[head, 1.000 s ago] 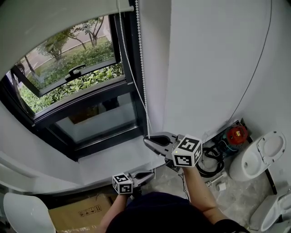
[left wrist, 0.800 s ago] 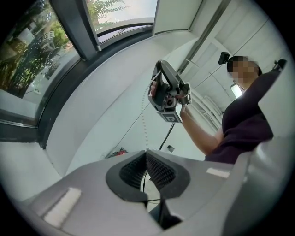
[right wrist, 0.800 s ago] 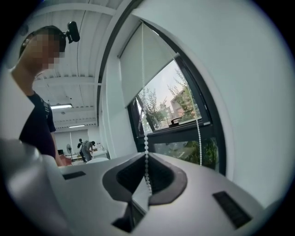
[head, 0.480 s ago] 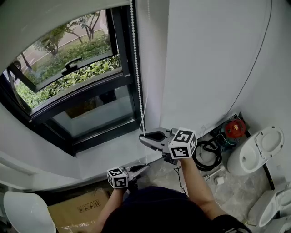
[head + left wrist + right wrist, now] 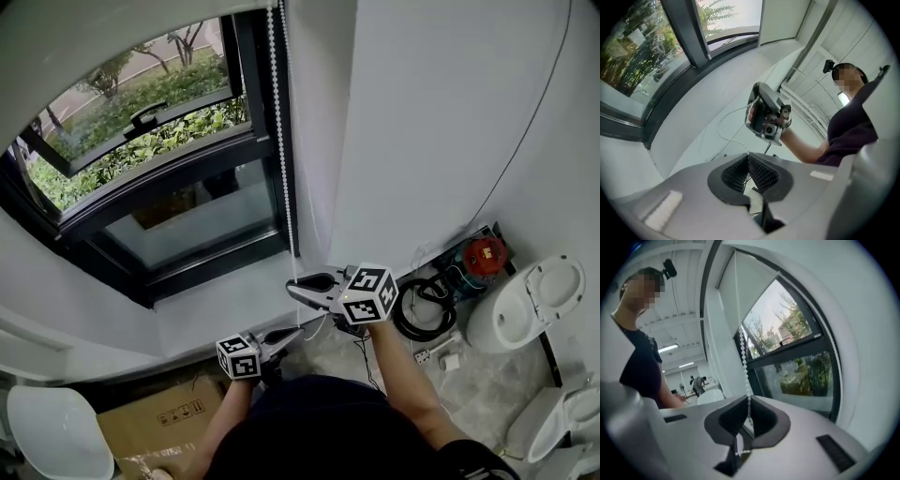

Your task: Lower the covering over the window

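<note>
Right gripper (image 5: 296, 288) and left gripper (image 5: 296, 331) both pinch the chain (image 5: 278, 122) by the window (image 5: 187, 220); blind (image 5: 84, 47) barely down, loads left to pull.

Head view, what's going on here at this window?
A person is working the chain of a roller blind with a gripper in each hand. The right gripper is shut on the chain's taut strand, below the window's lower corner. The left gripper, lower and nearer the person, is shut too, and the slack loop of chain runs to its tip. The blind covers only the top of the window, and most of the glass is bare.
</note>
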Motion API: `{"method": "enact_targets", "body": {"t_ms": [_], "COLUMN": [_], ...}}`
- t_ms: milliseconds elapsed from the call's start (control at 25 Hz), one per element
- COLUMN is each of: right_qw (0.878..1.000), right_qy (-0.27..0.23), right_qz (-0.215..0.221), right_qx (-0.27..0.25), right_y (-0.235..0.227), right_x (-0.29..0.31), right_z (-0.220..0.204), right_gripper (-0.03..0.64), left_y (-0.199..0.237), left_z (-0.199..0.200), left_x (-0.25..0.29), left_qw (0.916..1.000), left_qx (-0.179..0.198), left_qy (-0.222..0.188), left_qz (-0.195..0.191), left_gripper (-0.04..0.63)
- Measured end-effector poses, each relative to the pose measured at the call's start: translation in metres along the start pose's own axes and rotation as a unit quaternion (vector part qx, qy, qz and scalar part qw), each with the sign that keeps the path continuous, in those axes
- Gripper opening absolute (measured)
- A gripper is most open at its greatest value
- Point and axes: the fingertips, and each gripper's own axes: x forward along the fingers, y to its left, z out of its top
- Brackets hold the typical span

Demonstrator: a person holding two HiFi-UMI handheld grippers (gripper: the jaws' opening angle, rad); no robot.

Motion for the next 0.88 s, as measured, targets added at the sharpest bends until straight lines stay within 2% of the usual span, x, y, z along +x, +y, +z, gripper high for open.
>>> {"method": "enact_targets", "body": {"t_ms": [80, 200, 400, 600, 720, 880], "right_qw": [0.999, 0.999, 0.999, 0.996, 0.997, 0.997], "right_qy": [0.036, 0.012, 0.008, 0.085, 0.054, 0.045], "right_qz": [-0.01, 0.001, -0.004, -0.013, -0.004, -0.005], "right_qx": [-0.001, 0.034, 0.031, 0.013, 0.053, 0.06], "right_y": [-0.005, -0.002, -0.009, -0.011, -0.01, -0.013], "right_x": [0.004, 0.005, 0.004, 0.011, 0.009, 0.005], "right_z": [-0.023, -0.034, -0.032, -0.069, -0.075, -0.073], "right_gripper": [0.02, 0.02, 0.02, 0.018, 0.018, 0.018], "left_y": [-0.001, -0.001, -0.001, -0.001, -0.001, 0.002], "left_z": [0.001, 0.001, 0.004, 0.002, 0.001, -0.005], "left_x": [0.001, -0.001, 0.0, 0.001, 0.0, -0.002], "left_qw": [1.0, 1.0, 0.9999, 0.9999, 0.9999, 0.9998], "left_qx": [-0.001, -0.001, -0.011, -0.009, -0.01, -0.013], "left_qy": [-0.003, -0.001, -0.006, -0.006, -0.002, 0.009], "left_qz": [-0.002, 0.0, 0.001, -0.001, 0.002, 0.014], "left_gripper": [0.012, 0.012, 0.012, 0.012, 0.012, 0.012]}}
